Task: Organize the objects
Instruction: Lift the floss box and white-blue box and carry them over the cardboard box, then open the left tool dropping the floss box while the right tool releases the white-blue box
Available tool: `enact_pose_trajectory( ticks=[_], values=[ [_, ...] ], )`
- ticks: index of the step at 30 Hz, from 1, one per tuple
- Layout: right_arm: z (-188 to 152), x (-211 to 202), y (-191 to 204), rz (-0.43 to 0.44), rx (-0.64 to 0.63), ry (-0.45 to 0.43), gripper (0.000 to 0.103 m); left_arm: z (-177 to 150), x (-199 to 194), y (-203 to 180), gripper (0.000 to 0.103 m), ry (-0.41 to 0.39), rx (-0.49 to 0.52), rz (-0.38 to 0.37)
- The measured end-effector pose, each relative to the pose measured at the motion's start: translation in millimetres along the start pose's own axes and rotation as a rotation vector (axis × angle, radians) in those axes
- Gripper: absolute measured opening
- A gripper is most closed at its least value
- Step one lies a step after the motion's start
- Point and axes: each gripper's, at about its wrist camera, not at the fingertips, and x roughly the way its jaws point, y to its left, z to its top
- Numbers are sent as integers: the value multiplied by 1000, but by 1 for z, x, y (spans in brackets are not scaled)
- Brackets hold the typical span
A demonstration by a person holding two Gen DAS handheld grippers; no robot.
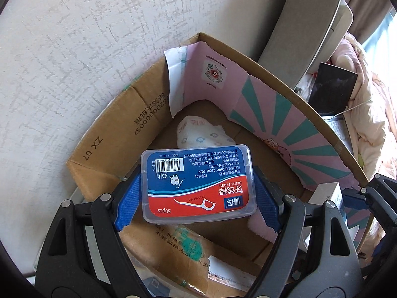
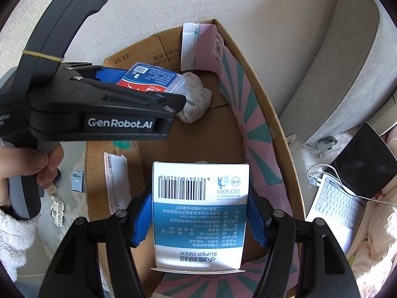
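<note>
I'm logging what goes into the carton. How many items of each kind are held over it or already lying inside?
Dental floss pick cases, held by the left gripper: 1
White-and-blue product boxes, held by the right gripper: 1
Patterned cloth bundles on the floor of the cardboard box: 1
Total: 3

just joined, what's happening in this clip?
A person is loading a cardboard box with handheld grippers. The left gripper has its jaws closed on a clear dental floss case, held over the box. The right gripper grips a white and blue carton, also above the box. A small printed cloth bundle already lies on the box floor. Neither item is released yet.
</note>
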Motion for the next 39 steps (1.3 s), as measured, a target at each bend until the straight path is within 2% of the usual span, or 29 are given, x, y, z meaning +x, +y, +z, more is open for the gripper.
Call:
enact_pose_trajectory(
  ticks=[11, 12, 13, 15, 21, 28, 32, 39],
  values=[
    [12, -1, -1, 15, 17, -12, 62, 20, -10, -7, 82, -5, 31, 25],
    [13, 0, -1, 21, 21, -7, 65, 23, -10, -7, 93, 3, 32, 28],
    [13, 1, -1, 34, 27, -2, 80, 27, -10, -8, 103, 4, 32, 45],
    [13, -1, -1, 46, 39, -23, 103, 32, -12, -9, 103, -14, 42, 60],
    [9, -5, 4, 37, 11, -53, 103, 38, -14, -12, 103, -13, 58, 71],
    [8, -8, 5, 31, 15, -51, 103, 27, -27, -6, 103, -18, 54, 72],
    [7, -12, 9, 25, 1, -53, 103, 25, -38, 2, 103, -30, 20, 51],
    [9, -30, 15, -2, -20, -84, 103, 22, -70, 10, 103, -63, 10, 64]
  ],
)
